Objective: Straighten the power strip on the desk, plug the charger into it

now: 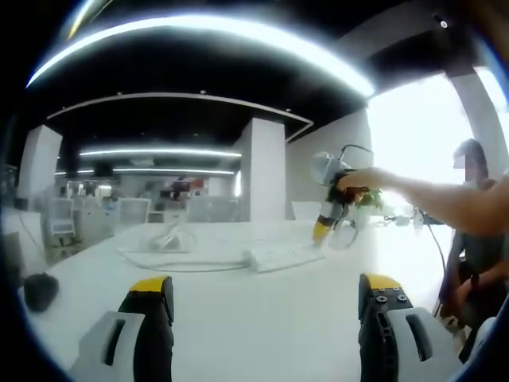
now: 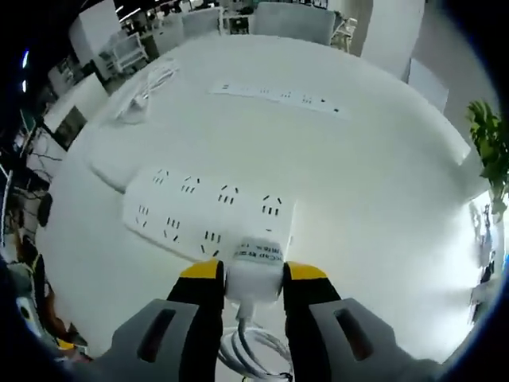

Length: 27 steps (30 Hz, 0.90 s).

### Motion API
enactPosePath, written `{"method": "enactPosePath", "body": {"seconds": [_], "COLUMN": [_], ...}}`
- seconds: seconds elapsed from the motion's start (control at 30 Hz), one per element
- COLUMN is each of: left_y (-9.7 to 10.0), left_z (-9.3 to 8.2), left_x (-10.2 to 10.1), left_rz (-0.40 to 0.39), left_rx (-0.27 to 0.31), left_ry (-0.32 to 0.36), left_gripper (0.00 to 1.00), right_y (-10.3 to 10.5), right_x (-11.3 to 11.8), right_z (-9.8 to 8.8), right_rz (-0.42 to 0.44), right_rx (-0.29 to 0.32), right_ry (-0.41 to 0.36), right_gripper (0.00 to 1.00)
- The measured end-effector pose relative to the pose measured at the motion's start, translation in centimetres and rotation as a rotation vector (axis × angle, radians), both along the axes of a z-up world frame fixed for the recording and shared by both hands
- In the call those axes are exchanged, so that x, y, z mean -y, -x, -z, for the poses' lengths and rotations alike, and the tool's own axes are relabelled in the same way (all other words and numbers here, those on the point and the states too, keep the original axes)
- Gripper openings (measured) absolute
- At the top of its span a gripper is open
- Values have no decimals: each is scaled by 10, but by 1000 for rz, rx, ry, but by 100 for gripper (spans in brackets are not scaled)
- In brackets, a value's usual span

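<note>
Right gripper view: the right claw [image 2: 253, 280] pinches the charger [image 2: 256, 274], a white block with a printed label, its yellow-tipped jaws pressed against the block's two sides at 6 o'clock. The charger's white cable [image 2: 253, 350] coils below, between the jaws. The charger's front end touches the near edge of the power strip [image 2: 208, 213], which lies flat on the white worktop [image 2: 374, 199]; whether the prongs are seated cannot be told. The strip is white, with two rows of sockets; its long axis runs from 9 o'clock toward 4 o'clock. A second, slimmer strip [image 2: 278, 97] lies well apart at 12 o'clock, long axis nearly level across the view. A loose white cord [image 2: 147, 89] lies at 10 o'clock. Left gripper view: the left claw [image 1: 266, 298] is spread, nothing between its jaws, above bare worktop [image 1: 262, 318]. A person's hand [image 1: 354, 185] at 2 o'clock holds the right claw [image 1: 320, 231] down at the power strip [image 1: 282, 256]. A dark object [image 1: 40, 290] sits at 8 o'clock.
</note>
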State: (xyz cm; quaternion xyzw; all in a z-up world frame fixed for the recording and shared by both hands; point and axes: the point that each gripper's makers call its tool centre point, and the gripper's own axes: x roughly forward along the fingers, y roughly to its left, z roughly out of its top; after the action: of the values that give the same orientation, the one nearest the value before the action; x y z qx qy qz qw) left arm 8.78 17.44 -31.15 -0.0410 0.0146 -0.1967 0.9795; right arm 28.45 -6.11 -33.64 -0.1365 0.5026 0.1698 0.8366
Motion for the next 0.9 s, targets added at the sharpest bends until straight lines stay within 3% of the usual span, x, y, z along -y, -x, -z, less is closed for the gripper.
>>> {"method": "enactPosePath", "body": {"seconds": [0.17, 0.23, 0.3, 0.4, 0.43, 0.47, 0.5, 0.57, 0.63, 0.67, 0.73, 0.8, 0.9], "left_y": [-1, -1, -1, 0, 0, 0, 0, 1, 1, 1, 1, 1, 1], "left_z": [0, 0, -1, -1, 0, 0, 1, 1, 1, 2, 2, 2, 3], "left_x": [-2, -3, -3, -5, -6, -6, -6, -7, -9, -10, -11, -12, -12], "left_rz": [-5, -6, -6, -11, -12, -13, -14, -15, -18, -21, -25, -28, -27], "left_rx": [-2, -3, 2, 3, 2, 0, -1, -1, -2, -1, -4, -2, -4], "left_ry": [-1, -3, 0, 3, 3, 5, 5, 5, 6, 5, 5, 7, 6], "left_gripper": [99, 99, 99, 99, 99, 99, 99, 99, 99, 99, 99, 99, 99], "right_y": [-9, 2, 1, 4, 7, 10, 12, 10, 9, 9, 11, 9, 13], "right_x": [-13, -21, -25, -19, -18, -23, -25, -32, -27, -25, -20, -16, -15], "right_z": [-27, -33, -37, -28, -24, -19, -17, -21, -22, -22, -18, -17, -15], "right_rz": [-145, -246, -390, -603, -645, -778, -810, -908, -924, -995, -1033, -1030, -1089], "right_rx": [123, 169, 234, 262, 253, 276, 287, 368, 376, 399, 378, 387, 392], "right_ry": [-10, 26, 99, 281, 320, 365, 366, 383, 415, 464, 504, 508, 519], "right_gripper": [35, 38, 42, 56, 63, 68, 72, 71, 69, 68, 65, 63, 57]}}
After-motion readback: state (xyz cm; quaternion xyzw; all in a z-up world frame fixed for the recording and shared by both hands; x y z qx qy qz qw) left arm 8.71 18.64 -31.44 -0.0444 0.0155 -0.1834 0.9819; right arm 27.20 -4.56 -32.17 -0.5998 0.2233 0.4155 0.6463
